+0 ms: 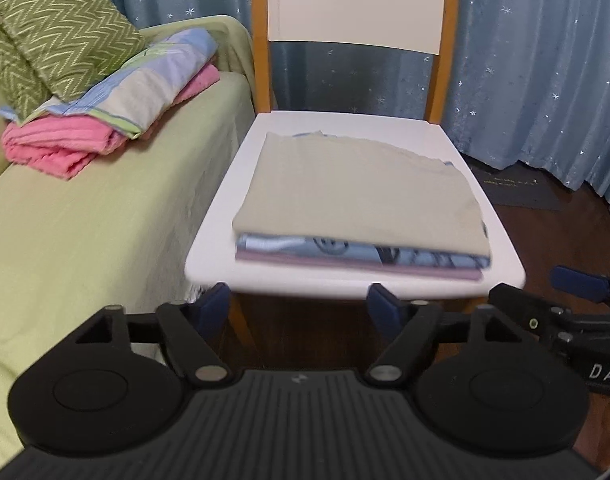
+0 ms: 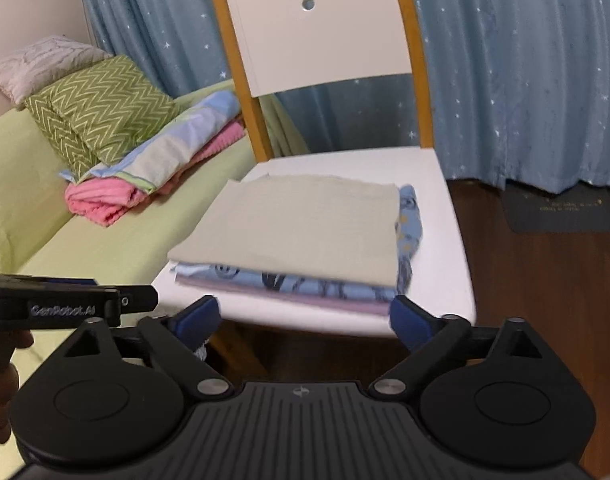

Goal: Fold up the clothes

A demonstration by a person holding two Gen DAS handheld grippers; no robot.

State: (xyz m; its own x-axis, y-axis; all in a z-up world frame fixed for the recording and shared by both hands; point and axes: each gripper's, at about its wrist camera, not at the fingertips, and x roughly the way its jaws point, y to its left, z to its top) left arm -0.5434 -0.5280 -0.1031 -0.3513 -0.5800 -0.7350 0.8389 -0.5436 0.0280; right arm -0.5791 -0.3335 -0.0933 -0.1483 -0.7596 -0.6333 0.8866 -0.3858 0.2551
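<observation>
A stack of folded clothes lies on the white chair seat point(image 1: 497, 248) point(image 2: 445, 264): a beige piece point(image 1: 357, 192) point(image 2: 301, 228) on top, a blue printed piece point(image 1: 345, 250) point(image 2: 317, 282) under it, a pink-mauve piece point(image 1: 345, 267) point(image 2: 305, 300) at the bottom. My left gripper point(image 1: 303, 304) is open, just short of the seat's front edge, with nothing between its blue-padded fingers. My right gripper point(image 2: 305, 318) is open too, in front of the stack, also holding nothing. Each gripper shows at the edge of the other's view.
A bed with a light green sheet point(image 1: 85, 232) point(image 2: 105, 252) stands left of the chair. On it lie a pink towel point(image 1: 61, 144), a pastel patchwork cloth point(image 1: 153, 80) and green zigzag pillows point(image 1: 53, 48). Blue star curtains point(image 1: 537, 60) hang behind; dark wood floor point(image 2: 545, 300) lies to the right.
</observation>
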